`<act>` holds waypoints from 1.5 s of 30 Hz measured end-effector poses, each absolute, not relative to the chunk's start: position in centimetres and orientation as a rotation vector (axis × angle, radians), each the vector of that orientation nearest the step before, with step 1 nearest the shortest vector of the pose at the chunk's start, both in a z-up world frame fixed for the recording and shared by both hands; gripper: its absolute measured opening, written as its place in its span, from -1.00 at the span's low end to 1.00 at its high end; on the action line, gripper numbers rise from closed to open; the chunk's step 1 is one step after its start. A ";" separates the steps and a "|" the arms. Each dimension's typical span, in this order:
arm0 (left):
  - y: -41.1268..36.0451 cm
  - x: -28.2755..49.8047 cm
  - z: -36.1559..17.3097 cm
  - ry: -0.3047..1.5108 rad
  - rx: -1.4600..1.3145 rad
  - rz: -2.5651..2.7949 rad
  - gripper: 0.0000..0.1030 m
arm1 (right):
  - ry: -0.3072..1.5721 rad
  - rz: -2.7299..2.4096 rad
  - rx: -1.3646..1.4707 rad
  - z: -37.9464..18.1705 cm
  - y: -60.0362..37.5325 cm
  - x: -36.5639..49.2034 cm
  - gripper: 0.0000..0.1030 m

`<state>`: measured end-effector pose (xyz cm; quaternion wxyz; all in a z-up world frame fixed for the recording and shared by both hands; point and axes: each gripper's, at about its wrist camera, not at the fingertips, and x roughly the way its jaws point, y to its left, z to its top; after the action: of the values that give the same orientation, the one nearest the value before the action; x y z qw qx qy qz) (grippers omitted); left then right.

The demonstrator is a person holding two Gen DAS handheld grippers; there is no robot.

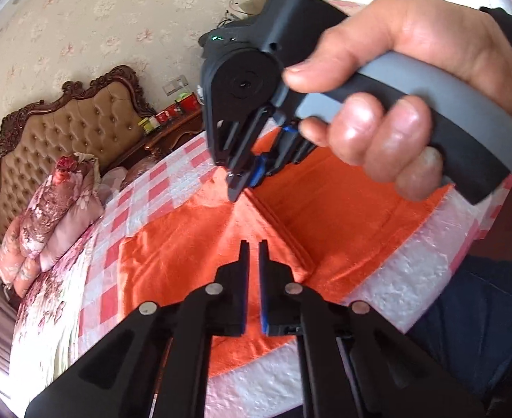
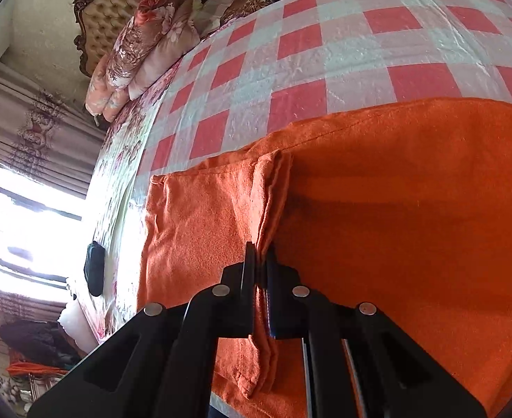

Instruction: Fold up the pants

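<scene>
On the checkered bedspread (image 2: 325, 55), the orange pants (image 2: 412, 209) were spread flat near the bed's edge, with one layer folded over. A raised fold of the fabric was pinched between the closed fingers of the right gripper (image 2: 260, 254), which was seen from the left wrist camera held in the person's right hand (image 1: 405, 80). The left gripper (image 1: 253, 254) was held above the pants, its jaws nearly together with a narrow gap and nothing between them. Floral pillows (image 2: 144, 45) were stacked by the headboard (image 1: 71, 122).
</scene>
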<state>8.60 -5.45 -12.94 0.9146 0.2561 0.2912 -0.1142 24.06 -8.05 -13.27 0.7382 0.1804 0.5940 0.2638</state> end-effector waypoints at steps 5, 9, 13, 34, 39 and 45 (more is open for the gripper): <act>-7.0 7.8 -14.6 0.605 0.605 -0.245 -0.03 | 1.334 0.571 0.366 -14.3 -7.5 24.1 -0.72; -7.3 8.6 -15.6 0.637 0.634 -0.231 -0.37 | 1.336 0.580 0.341 -14.4 -7.3 24.4 -0.68; -8.1 9.3 -16.6 0.658 0.677 -0.223 -0.40 | 1.332 0.586 0.317 -14.2 -7.1 24.5 -0.68; -10.2 9.2 -12.6 0.654 0.570 -0.323 -0.84 | 1.213 0.513 0.242 -11.1 -9.7 23.5 -0.85; -11.8 8.9 -13.4 0.662 0.568 -0.370 -0.84 | 1.228 0.451 0.268 -12.6 -12.2 23.1 -0.85; -12.2 8.9 -12.9 0.644 0.549 -0.390 -0.84 | 1.177 0.429 0.244 -11.1 -12.9 22.4 -0.85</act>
<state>8.95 -12.19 -12.94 0.8934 0.2647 0.3106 -0.1881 22.42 -12.93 -11.11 0.8031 0.1137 0.5495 0.2002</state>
